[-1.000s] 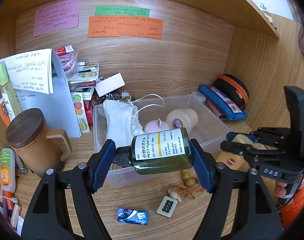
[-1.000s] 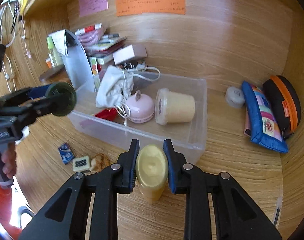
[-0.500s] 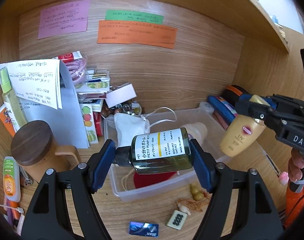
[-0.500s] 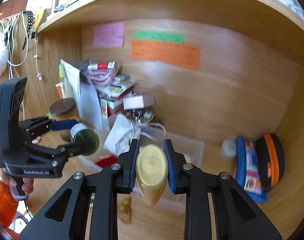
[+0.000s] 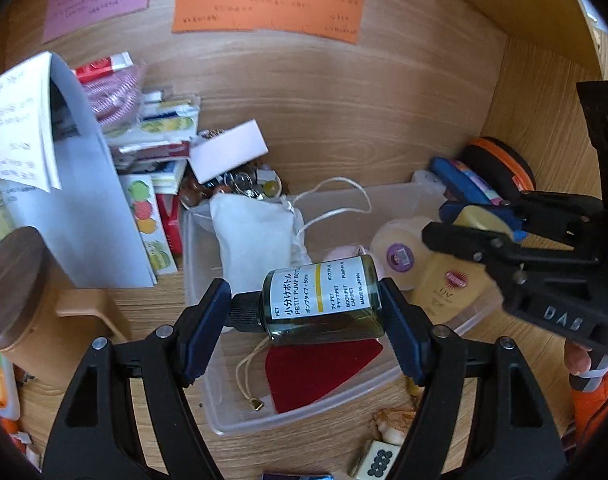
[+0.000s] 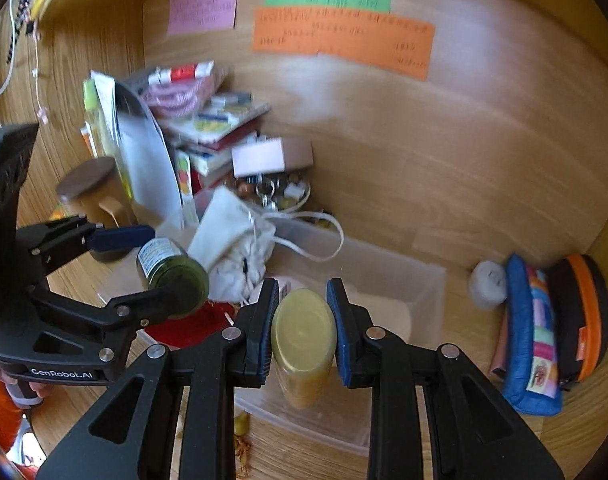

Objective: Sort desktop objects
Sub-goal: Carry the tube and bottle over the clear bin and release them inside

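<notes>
Green pump bottle (image 5: 324, 300), labelled "PETIT PUMP BOTTLE", lies sideways between the blue pads of the left tool (image 5: 306, 312), black cap to the left, base against the right pad. It is held above the clear plastic bin (image 5: 388, 376), over the near-left part. The right tool (image 6: 302, 328) is closed on a yellow sunscreen bottle (image 6: 304, 340), gripped near its cap end, body pointing down into the bin's right part; the left wrist view shows a red emblem and "UV" on its front (image 5: 452, 284). Whether its base touches the bin floor cannot be told.

Bin contents: white drawstring pouch (image 5: 256, 240) at the back left, red cloth piece (image 5: 324, 372) on the floor, cream round container (image 5: 400, 256) on its side, and a pink item mostly hidden behind the green bottle.

On the table in front of the bin: a mahjong tile (image 5: 378, 458). Left of the bin: a wooden-lidded mug (image 5: 16, 280). Right of the bin: a blue pencil case (image 6: 532, 332) touching an orange-trimmed black case (image 6: 584, 312).
</notes>
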### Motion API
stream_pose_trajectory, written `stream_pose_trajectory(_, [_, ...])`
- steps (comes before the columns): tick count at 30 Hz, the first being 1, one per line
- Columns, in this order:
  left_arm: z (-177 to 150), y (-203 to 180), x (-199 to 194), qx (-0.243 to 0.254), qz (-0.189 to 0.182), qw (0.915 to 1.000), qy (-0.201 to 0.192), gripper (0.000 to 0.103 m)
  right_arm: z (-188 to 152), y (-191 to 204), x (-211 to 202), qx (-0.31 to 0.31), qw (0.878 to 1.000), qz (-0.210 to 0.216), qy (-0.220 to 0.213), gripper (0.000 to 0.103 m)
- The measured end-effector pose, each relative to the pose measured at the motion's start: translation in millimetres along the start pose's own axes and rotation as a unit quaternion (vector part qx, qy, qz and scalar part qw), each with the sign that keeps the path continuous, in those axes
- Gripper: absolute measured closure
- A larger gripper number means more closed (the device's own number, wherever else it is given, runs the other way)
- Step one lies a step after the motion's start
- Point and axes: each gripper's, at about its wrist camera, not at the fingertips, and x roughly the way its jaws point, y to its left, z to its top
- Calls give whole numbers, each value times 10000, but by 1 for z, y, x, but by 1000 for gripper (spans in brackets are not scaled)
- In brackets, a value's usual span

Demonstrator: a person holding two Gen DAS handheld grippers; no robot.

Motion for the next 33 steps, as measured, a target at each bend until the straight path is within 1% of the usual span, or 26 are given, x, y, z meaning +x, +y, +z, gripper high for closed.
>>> stream_pose_trajectory(6, [-5, 2, 12, 11, 25, 9998, 192, 29, -4, 3, 17, -83, 9998, 20, 187, 81])
stream_pose_trajectory(10, [-6, 3, 15, 44, 44, 9997, 232, 29, -7, 6, 26, -158, 9995, -1, 291, 80])
stream_pose_trajectory(14, [-9, 1, 14, 121, 49, 9996, 266, 29, -5, 11, 24, -323, 9992, -118, 188, 80])
stream_pose_trajectory(15, [-8, 0, 14, 124, 35, 9995, 278, 29, -5, 12, 23, -355, 9991, -142, 174, 76])
stream_pose_trajectory(16, [-8, 1, 13, 120, 16, 9995, 280, 28, -4, 13, 22, -385, 9990, -174, 157, 69])
stream_pose_trajectory(18, [-8, 2, 11, 89, 18, 9996, 268, 28, -4, 15, 19, -461, 9983, -351, 81, 60])
stream_pose_trajectory(21, [-6, 3, 8, 25, -11, 9997, 256, 27, -5, 14, 13, -501, 9976, -474, 2, 52])
stream_pose_trajectory(23, [-6, 3, 6, 31, -14, 9997, 255, 24, -6, 11, 10, -429, 9977, -522, -27, 47])
stream_pose_trajectory(25, [-6, 1, 3, 52, 7, 9997, 234, 22, -7, 9, 4, -394, 9973, -619, -63, 39])
stream_pose_trajectory(28, [-9, -3, -5, 101, 4, 9998, 194, 18, -11, 7, -5, -375, 9966, -728, -123, 31])
stream_pose_trajectory(29, [-10, -5, -9, 116, 17, 9998, 162, 16, -12, 7, -9, -385, 9961, -774, -149, 30])
stream_pose_trajectory(33, [-14, -8, -21, 125, 60, 9999, 96, 16, -19, 12, -24, -441, 9947, -891, -250, 29])
